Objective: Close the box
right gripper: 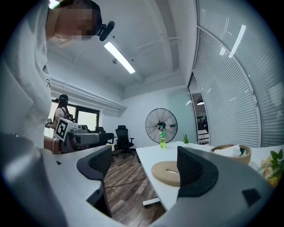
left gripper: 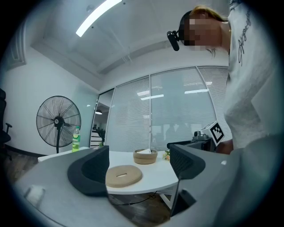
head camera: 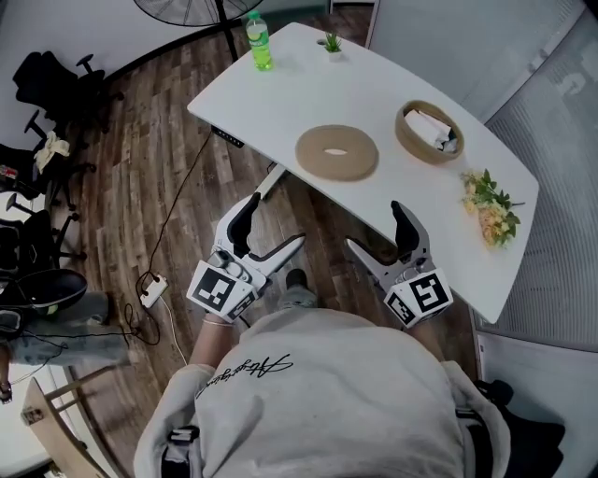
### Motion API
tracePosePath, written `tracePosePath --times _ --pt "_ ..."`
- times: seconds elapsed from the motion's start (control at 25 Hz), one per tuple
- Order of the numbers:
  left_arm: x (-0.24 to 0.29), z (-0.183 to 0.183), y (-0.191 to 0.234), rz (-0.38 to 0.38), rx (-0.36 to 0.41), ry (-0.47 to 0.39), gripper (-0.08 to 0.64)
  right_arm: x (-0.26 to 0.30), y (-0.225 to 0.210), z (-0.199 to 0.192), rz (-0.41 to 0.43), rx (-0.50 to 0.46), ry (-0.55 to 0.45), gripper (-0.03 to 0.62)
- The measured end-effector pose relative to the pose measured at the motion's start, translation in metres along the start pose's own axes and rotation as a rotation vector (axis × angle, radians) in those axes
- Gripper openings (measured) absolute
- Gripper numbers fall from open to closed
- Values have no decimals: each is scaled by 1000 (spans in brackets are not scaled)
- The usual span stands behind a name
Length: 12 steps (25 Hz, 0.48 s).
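On the white desk (head camera: 392, 89) the round tan box (head camera: 429, 132) sits open toward the right side, something white and crumpled inside it. Its lid (head camera: 336, 152), a flat round disc with a slot in the middle, lies flat on the desk to the left of the box, near it but not touching, close to the desk's near edge.

Left tongs (head camera: 273, 226) are spread wide with nothing between the jaws. They are held level off the near edge of the desk, over the wood floor (head camera: 159, 159), and touch nothing. The left gripper view shows the lid and box well beyond the gap, not in it.

Right tongs (head camera: 378, 231) are also spread wide and empty, level, just off the desk edge beside the left pair. The right gripper view has the right jaw overlapping the lid in the frame only, with no contact.

Both marker cubes face up, close to the person's grey sweatshirt (head camera: 318, 392).

Other stuff on the desk:
- A green bottle (head camera: 259, 42) stands upright at the far left corner.
- A small potted plant (head camera: 332, 43) sits near it at the far edge.
- A bunch of flowers (head camera: 491, 207) lies at the right end, near the box.

A standing fan (head camera: 201, 9) is behind the desk. Black office chairs (head camera: 51, 79) are at the left. A power strip (head camera: 152, 291) with cables lies on the floor. Window blinds (head camera: 551, 140) run down the right side.
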<state>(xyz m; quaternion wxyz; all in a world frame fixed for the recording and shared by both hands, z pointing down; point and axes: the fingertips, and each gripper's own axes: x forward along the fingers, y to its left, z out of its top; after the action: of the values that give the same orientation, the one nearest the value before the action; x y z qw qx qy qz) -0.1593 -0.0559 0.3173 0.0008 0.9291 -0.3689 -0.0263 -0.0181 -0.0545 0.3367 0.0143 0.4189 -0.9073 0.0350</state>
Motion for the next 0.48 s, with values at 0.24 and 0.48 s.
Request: tracePosePath --times 0.24,0.48 --pt "17 -1 44 -21 0 9 411 47 -11 7 -11 -4 -16 445" --pt "35 -3 79 -59 3 17 411 78 -26 6 -55 2 -19 445"
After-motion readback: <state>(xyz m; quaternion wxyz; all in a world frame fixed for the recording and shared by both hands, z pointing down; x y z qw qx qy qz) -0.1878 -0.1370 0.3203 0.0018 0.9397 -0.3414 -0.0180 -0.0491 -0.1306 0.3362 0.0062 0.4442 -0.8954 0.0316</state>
